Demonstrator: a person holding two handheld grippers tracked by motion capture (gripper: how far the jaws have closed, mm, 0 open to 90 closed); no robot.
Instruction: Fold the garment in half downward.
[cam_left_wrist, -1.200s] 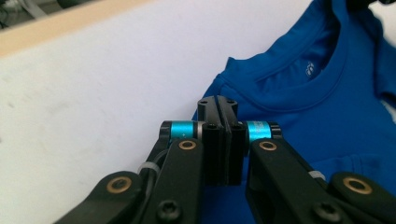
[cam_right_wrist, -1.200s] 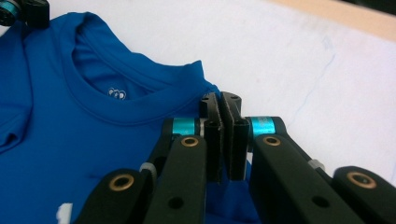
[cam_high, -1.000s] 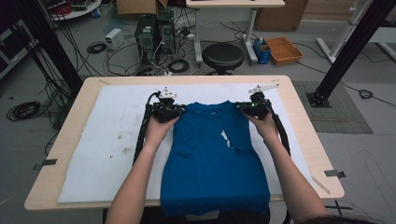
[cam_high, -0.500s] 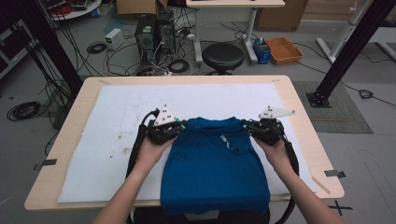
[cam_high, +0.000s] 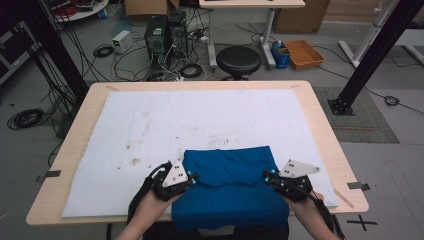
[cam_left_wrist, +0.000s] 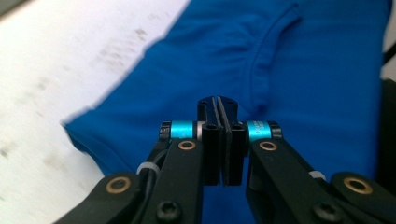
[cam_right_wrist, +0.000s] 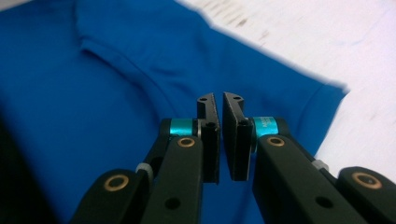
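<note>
Folding the blue cotton shirt (cam_high: 230, 192) on the white table cover (cam_high: 150, 130): left gripper (cam_left_wrist: 218, 109) stayed pinched, seemingly on cloth; right gripper (cam_right_wrist: 219, 105) had just begun parting. Next, release cleanly.

The blue shirt (cam_high: 227, 192) lies folded over itself (collar side on top) at the table's near edge.

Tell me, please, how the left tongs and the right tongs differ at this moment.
The left tongs are shut, pads touching; the right tongs stand a slit apart, having just been opening, nothing between them. The left tongs sit at the blue shirt's left edge, the right tongs at its right. Both point inward over the shirt.
</note>
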